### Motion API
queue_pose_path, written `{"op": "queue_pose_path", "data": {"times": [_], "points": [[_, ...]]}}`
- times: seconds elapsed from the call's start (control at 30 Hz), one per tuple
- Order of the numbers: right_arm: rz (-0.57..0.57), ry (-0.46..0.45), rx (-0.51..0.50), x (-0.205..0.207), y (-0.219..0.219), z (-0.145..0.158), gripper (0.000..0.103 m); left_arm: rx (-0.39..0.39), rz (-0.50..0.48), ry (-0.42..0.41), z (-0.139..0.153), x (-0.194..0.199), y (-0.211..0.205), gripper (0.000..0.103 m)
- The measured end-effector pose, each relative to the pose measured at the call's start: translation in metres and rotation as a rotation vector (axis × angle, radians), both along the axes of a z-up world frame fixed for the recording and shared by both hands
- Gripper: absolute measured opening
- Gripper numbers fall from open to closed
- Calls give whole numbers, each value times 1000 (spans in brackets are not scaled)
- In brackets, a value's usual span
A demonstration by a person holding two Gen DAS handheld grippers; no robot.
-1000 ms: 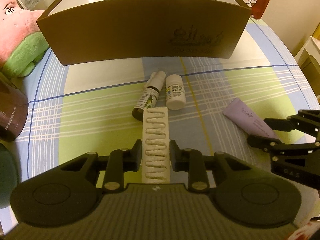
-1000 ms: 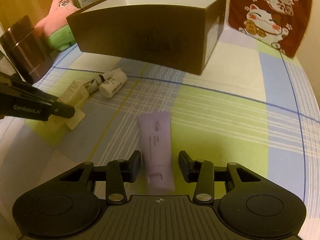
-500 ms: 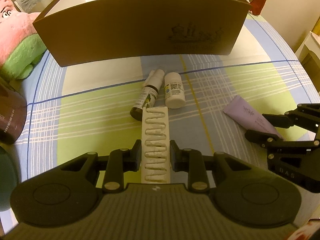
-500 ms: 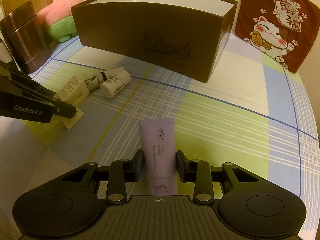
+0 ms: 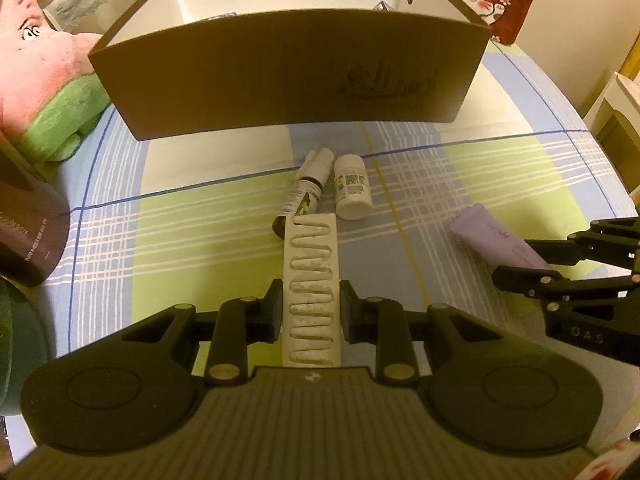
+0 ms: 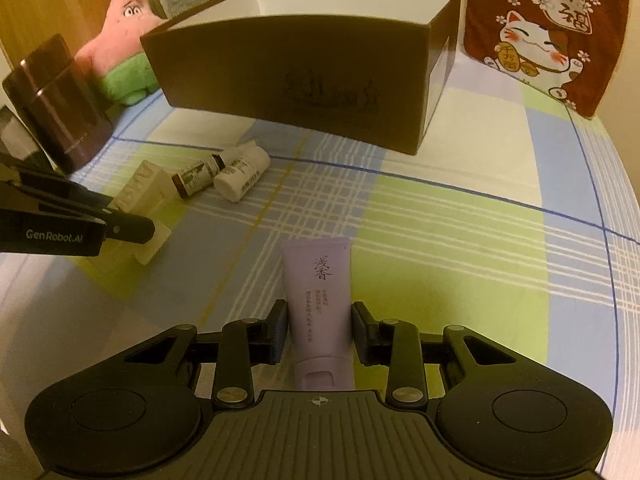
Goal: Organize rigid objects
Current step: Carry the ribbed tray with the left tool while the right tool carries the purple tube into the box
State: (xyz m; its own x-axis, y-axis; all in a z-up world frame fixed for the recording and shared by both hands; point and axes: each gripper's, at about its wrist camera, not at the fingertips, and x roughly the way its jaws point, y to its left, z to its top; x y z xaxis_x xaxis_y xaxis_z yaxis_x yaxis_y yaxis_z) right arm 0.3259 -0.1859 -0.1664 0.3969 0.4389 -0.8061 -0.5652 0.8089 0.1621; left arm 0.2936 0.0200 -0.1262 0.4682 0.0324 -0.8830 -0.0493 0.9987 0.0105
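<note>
Two items are in the grippers at once. The white ridged block sits between the jaws of the left gripper, which are closed against its sides, and its far end nearly touches the dark dropper bottle. The lilac tube lies lengthwise in the right gripper; those jaws stand narrowly apart around its lower body, the pads seeming just to meet it, so I cannot tell how firm that hold is. Whether either item is off the plaid bed cover I cannot tell.

Just beside the dropper bottle lies a white pill bottle, both on their sides, between the block and the open brown box, which is the likely destination. A pink plush and a dark canister stand off to the left.

Risks, as I judge them: the tube is soft and tapers toward the cap, so a light pinch may let it slide out on lifting. The block's far end could knock the dropper bottle if pushed forward low. Both arms heading for the box together might clash over its near wall.
</note>
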Motion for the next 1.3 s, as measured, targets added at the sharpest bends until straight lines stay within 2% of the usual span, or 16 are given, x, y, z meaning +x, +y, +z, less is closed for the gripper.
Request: {"op": "queue_pose_path", "data": {"times": [0.43,0.67,1.07,1.3], "points": [[-14,-22,126,-2,-2,45,34,-6,21,-65,37,-9,4,25],[-3,-58,178,7,5,74,34,-4,28,-113,61,0,11,25],[-22,-102,291,57,26,119,34,-3,19,-219,104,44,29,25],[-39,-140,316,93,43,138,34,15,5,-258,119,81,37,25]]}}
